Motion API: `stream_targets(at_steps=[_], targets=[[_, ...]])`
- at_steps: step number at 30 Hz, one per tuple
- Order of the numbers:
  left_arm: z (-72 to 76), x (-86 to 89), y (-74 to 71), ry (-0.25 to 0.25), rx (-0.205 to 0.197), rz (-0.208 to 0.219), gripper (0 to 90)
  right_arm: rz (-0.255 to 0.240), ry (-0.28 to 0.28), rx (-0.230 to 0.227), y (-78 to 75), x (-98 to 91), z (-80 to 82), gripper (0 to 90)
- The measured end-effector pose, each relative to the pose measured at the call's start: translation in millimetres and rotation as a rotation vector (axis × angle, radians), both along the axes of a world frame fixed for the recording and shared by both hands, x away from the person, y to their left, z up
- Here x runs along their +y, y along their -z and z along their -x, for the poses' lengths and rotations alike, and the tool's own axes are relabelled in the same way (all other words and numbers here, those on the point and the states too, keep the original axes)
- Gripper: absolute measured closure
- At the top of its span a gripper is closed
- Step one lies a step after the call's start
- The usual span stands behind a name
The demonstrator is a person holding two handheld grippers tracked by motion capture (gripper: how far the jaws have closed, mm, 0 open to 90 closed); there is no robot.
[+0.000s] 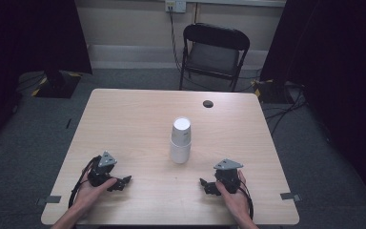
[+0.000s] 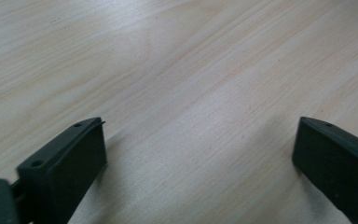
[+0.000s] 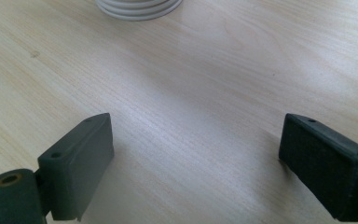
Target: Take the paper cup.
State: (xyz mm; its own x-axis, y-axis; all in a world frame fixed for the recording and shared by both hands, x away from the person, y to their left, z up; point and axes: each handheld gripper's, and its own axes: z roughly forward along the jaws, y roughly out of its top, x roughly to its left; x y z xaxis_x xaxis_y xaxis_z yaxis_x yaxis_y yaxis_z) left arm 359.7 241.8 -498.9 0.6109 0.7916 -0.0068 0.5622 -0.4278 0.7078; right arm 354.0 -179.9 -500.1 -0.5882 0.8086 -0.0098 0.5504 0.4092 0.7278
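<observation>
A stack of white cups (image 1: 180, 140) stands upside down in the middle of the wooden table (image 1: 128, 119). My left gripper (image 1: 121, 183) rests low on the table at the near left, held by a hand, pointing right toward the centre. In the left gripper view its jaws (image 2: 199, 128) stand wide apart over bare wood with nothing between them. My right gripper (image 1: 205, 186) rests at the near right, pointing left. In the right gripper view its jaws (image 3: 196, 120) stand wide apart and hold nothing, and the rims of the cups (image 3: 137, 9) show at the top edge, well beyond the fingertips.
A black folding chair (image 1: 214, 50) stands behind the table's far edge. A dark round hole (image 1: 208, 103) sits in the tabletop at the far right of centre. Grey tape marks (image 1: 52, 199) lie at the near corners. Cables run across the floor at the right.
</observation>
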Motion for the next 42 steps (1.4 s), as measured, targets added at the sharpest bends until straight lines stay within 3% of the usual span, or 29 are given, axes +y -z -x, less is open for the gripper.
stream_targets(at_steps=[2,4,5,7,11,16,18,21,22,23,26,29,31,32,34,36,42], targets=[[0.2,-1.5,-0.6,-0.001,0.0,0.006,7.6,0.001,0.0,0.0,0.0,0.1,-0.1,9.4],[0.3,-2.5,-3.0,0.002,-0.001,-0.002,15.3,0.001,0.0,0.0,0.0,0.1,-0.1,9.4],[-0.3,-3.2,-4.4,0.006,0.018,0.019,16.3,0.001,-0.001,0.0,0.0,0.0,-0.2,9.4],[0.0,-3.2,-7.9,0.007,0.028,0.024,17.1,0.001,-0.017,0.002,-0.1,-0.6,-1.6,9.4],[0.4,-2.2,-13.9,0.027,0.025,0.024,19.2,0.0,-0.032,0.0,0.0,-1.5,-3.1,9.5],[2.0,-3.7,-19.9,0.051,0.016,0.079,22.7,0.0,-0.032,0.001,-0.1,-1.5,-3.3,9.4],[4.0,-6.6,-22.4,0.072,0.004,0.095,22.7,0.0,-0.033,0.001,-0.1,-1.5,-3.3,9.4],[7.4,-11.8,-27.9,0.105,-0.019,0.087,22.7,-0.001,-0.043,0.003,-0.1,-2.0,-4.5,9.4],[9.4,-14.5,-31.5,0.111,-0.04,0.13,22.7,0.0,-0.044,0.003,-0.2,-2.2,-4.9,9.4],[9.4,-16.1,-33.2,0.108,-0.034,0.149,22.8,0.001,-0.047,0.002,-0.1,-2.3,-5.3,9.4],[9.0,-20.8,-36.8,0.104,-0.037,0.148,26.4,0.0,-0.055,0.001,0.0,-2.7,-6.2,9.4],[9.5,-27.1,-43.8,0.122,-0.065,0.156,26.4,0.001,-0.064,0.002,-0.2,-3.2,-7.9,9.5],[10.8,-30.8,-48.7,0.151,-0.063,0.182,26.4,0.001,-0.064,0.001,-0.1,-3.5,-8.8,9.5],[11.6,-34.3,-54.7,0.178,-0.087,0.176,26.4,0.001,-0.064,0.001,-0.1,-3.5,-8.8,9.5],[11.9,-35.9,-57.7,0.181,-0.097,0.179,25.6,0.001,-0.064,0.001,-0.1,-3.5,-8.8,9.5],[9.2,-38.3,-65.1,0.185,-0.123,0.212,24.2,0.0,-0.064,0.002,-0.1,-3.5,-8.8,9.5],[-2.5,-41.2,-70.6,0.155,-0.143,0.272,20.1,0.001,-0.064,0.002,-0.1,-3.5,-8.8,9.5]])
